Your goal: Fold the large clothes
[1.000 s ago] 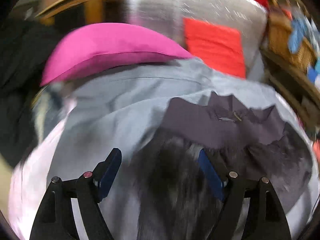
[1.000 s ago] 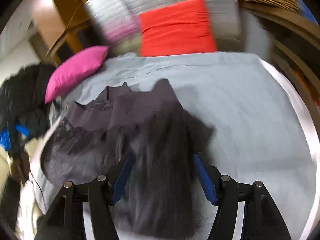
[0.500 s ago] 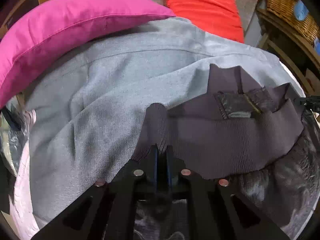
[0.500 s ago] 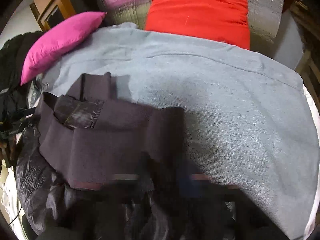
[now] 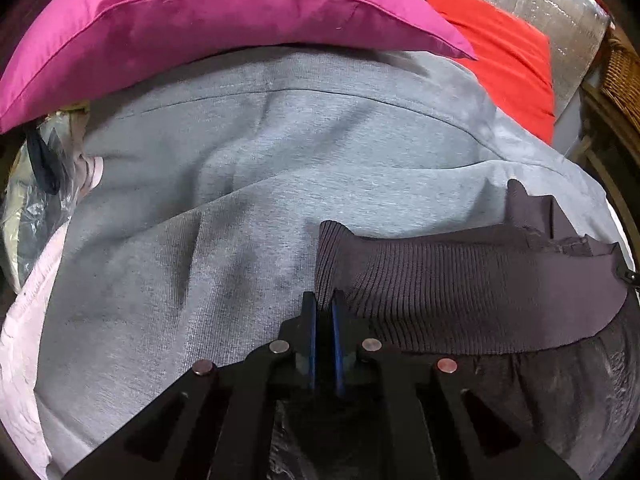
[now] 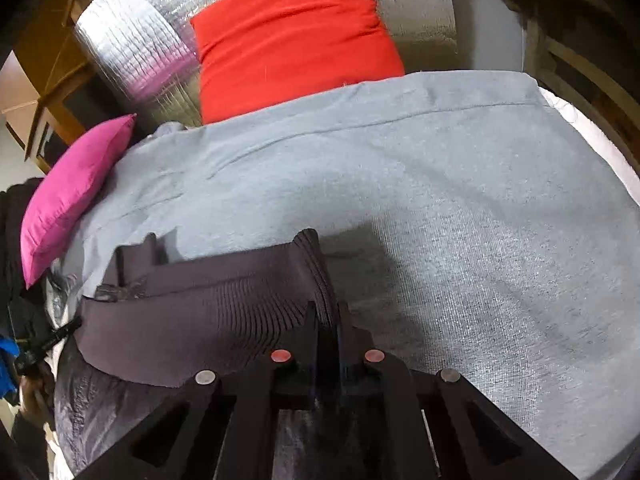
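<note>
A dark jacket with a ribbed knit hem [image 5: 460, 292] lies on a grey cloth-covered surface [image 5: 240, 200]. My left gripper [image 5: 324, 300] is shut on the left corner of the ribbed hem. My right gripper [image 6: 328, 316] is shut on the right corner of the same hem [image 6: 208, 312]. The hem stretches between the two grippers, and the shiny quilted body of the jacket [image 6: 100, 408] hangs below it. The fingertips are partly buried in the fabric folds.
A pink cushion [image 5: 200, 20] lies at the far left edge of the grey cloth [image 6: 440, 200], and a red cushion [image 6: 292, 36] leans on a silver foil-covered backrest [image 6: 132, 44] at the back. A wicker basket [image 5: 624, 76] stands at the right. Clear plastic wrap [image 5: 36, 200] lies at the left.
Both grippers went from open above the jacket to shut on the corners of its ribbed hem. Since then they have moved forward and lifted the hem, pulling it taut.
</note>
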